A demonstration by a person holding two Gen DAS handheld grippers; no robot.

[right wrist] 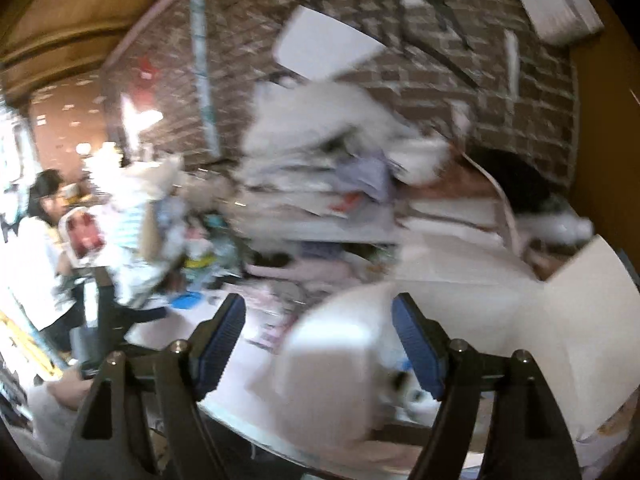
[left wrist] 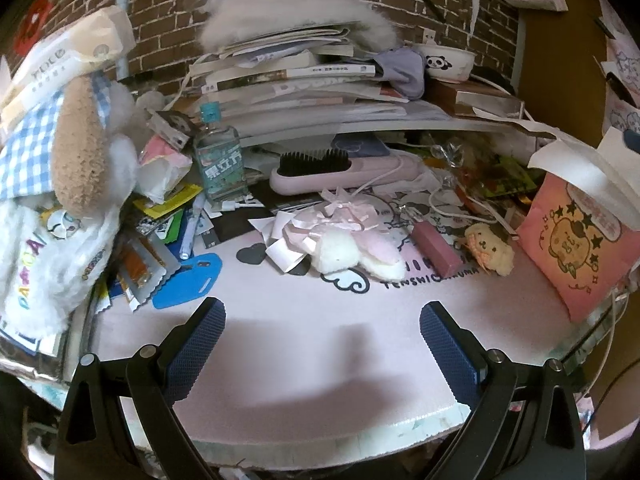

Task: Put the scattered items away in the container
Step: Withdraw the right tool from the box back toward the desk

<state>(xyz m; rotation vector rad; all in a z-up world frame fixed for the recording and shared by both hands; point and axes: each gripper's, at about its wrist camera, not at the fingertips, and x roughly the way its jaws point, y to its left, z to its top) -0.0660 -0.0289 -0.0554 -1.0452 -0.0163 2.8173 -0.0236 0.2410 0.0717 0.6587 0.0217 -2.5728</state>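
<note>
Left wrist view: the left hand-held gripper [left wrist: 322, 320] hangs wide apart and empty at the bottom, over a bare patch of the desk [left wrist: 320, 360]. Mid-frame lie a white plush [left wrist: 340, 254], pink bar [left wrist: 436, 250] and hairbrush [left wrist: 344, 172], all loose; no container is evident, so tidying looks barely begun.

Right wrist view: blurred; the right hand-held gripper [right wrist: 319, 334] is spread, with something white [right wrist: 332, 364] between its fingers, apparently ungripped.
</note>
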